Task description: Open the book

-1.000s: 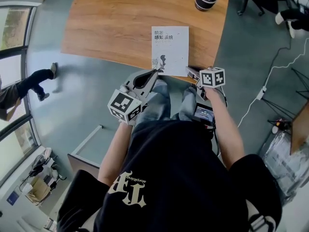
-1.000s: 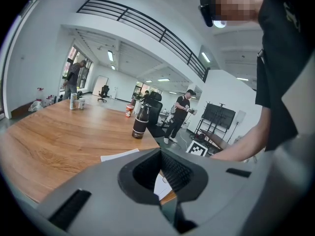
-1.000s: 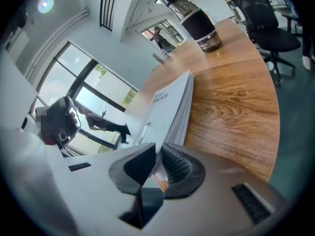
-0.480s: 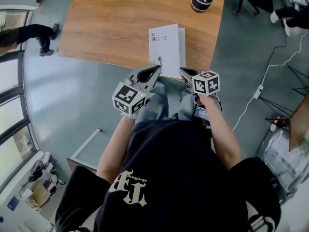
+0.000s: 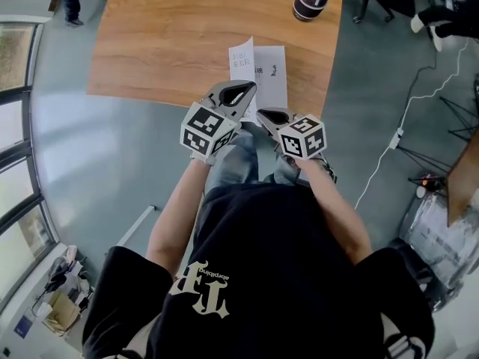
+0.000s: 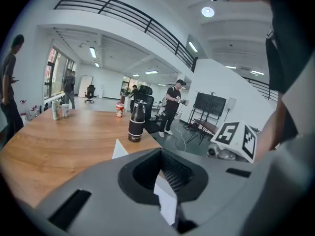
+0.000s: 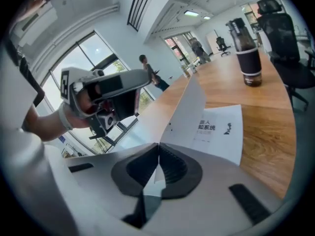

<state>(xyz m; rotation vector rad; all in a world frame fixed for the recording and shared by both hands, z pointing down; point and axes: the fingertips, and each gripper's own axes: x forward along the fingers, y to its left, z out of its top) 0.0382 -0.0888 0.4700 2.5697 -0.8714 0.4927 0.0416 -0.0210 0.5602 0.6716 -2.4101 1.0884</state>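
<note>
While the book (image 5: 273,72) lies at the counter's (image 5: 165,36) near edge, its raised cover (image 5: 241,55) is pinched by left tongs (image 5: 244,90) and right tongs (image 5: 263,114).

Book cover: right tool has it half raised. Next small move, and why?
Probably swing the right tool leftward to lay the cover flat open. Its jaws pinch the cover, which stands roughly upright beside the title page, while the left tool clamps the book at its near edge.

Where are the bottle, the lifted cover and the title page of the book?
bottle (image 5: 310,0), head view, on its dark body.
lifted cover (image 7: 189,107), right gripper view, on the middle of the raised sheet.
title page (image 7: 221,144), right gripper view, on blank paper under the print.
</note>
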